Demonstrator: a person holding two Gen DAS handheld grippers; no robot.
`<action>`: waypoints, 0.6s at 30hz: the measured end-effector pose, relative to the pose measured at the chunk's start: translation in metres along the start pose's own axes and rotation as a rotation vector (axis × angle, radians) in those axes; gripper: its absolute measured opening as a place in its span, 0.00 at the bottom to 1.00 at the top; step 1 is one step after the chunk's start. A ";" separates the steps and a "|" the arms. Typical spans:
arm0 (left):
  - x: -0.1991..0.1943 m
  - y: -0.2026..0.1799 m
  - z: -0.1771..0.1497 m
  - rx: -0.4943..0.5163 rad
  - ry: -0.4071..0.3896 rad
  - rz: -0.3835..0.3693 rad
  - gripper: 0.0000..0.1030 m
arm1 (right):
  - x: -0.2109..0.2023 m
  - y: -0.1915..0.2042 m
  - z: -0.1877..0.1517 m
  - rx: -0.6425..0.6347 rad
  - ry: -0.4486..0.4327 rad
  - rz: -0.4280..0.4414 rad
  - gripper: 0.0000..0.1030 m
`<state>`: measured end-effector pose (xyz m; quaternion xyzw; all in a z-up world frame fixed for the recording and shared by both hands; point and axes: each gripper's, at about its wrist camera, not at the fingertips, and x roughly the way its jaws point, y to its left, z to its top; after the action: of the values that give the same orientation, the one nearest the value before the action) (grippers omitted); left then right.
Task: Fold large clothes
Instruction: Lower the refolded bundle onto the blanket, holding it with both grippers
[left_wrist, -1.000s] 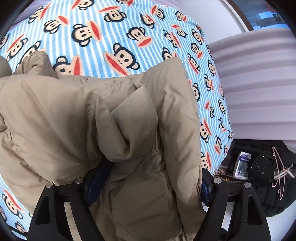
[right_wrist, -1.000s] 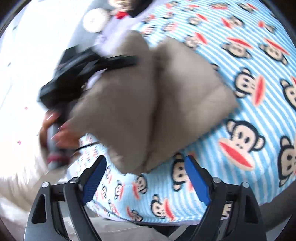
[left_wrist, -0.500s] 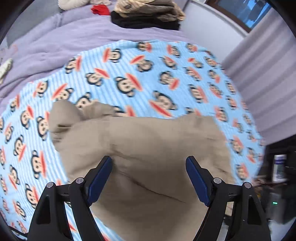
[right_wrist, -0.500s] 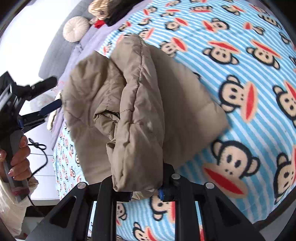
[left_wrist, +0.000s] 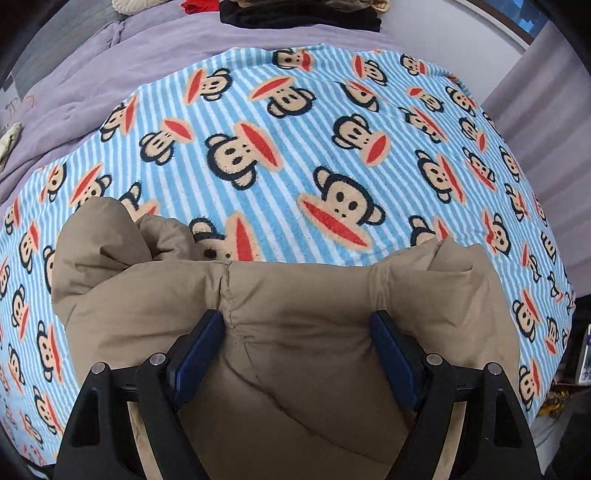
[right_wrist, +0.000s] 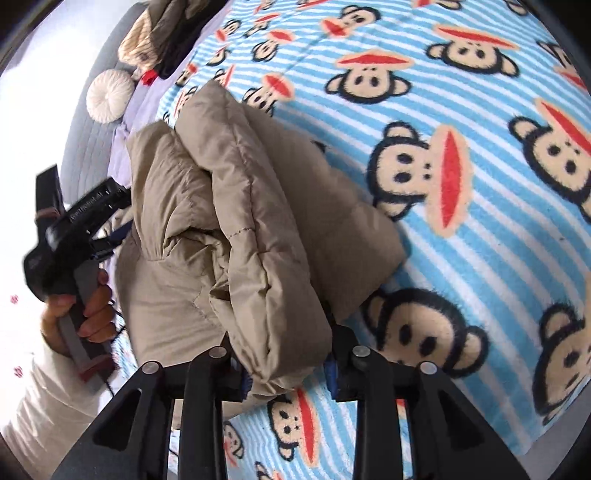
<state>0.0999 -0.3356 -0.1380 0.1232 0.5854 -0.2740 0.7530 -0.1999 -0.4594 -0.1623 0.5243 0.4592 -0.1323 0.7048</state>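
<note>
A tan padded jacket (left_wrist: 280, 321) lies bunched on a blue striped monkey-print blanket (left_wrist: 295, 155). My left gripper (left_wrist: 297, 350) has its blue pads wide apart with a thick fold of the jacket between them; the pads touch the fabric on both sides. In the right wrist view the jacket (right_wrist: 229, 221) is folded over itself. My right gripper (right_wrist: 288, 373) is shut on its near edge. The left gripper (right_wrist: 110, 240) shows there at the jacket's far left side, held by a hand.
A purple bedspread (left_wrist: 110, 66) lies beyond the blanket, with a stack of folded clothes (left_wrist: 299, 14) at the far edge. A round white cushion (right_wrist: 110, 96) sits by the grey headboard. Dark items (left_wrist: 576, 369) stand on the floor at the right.
The left gripper moved down onto the jacket's edge, so the fabric now sits between its pads. The right gripper closed on the jacket's near edge and holds it.
</note>
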 end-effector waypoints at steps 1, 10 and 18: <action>0.002 0.001 0.001 -0.010 0.005 -0.004 0.79 | -0.009 -0.002 0.002 0.001 -0.020 -0.013 0.33; 0.010 -0.004 0.005 -0.002 0.012 0.044 0.79 | -0.077 0.061 0.027 -0.243 -0.184 0.046 0.32; -0.049 0.013 -0.006 -0.036 -0.063 0.043 0.79 | 0.018 0.123 0.049 -0.434 -0.014 -0.019 0.32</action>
<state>0.0938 -0.3087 -0.0949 0.1134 0.5636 -0.2511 0.7788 -0.0830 -0.4454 -0.0994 0.3552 0.4770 -0.0406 0.8029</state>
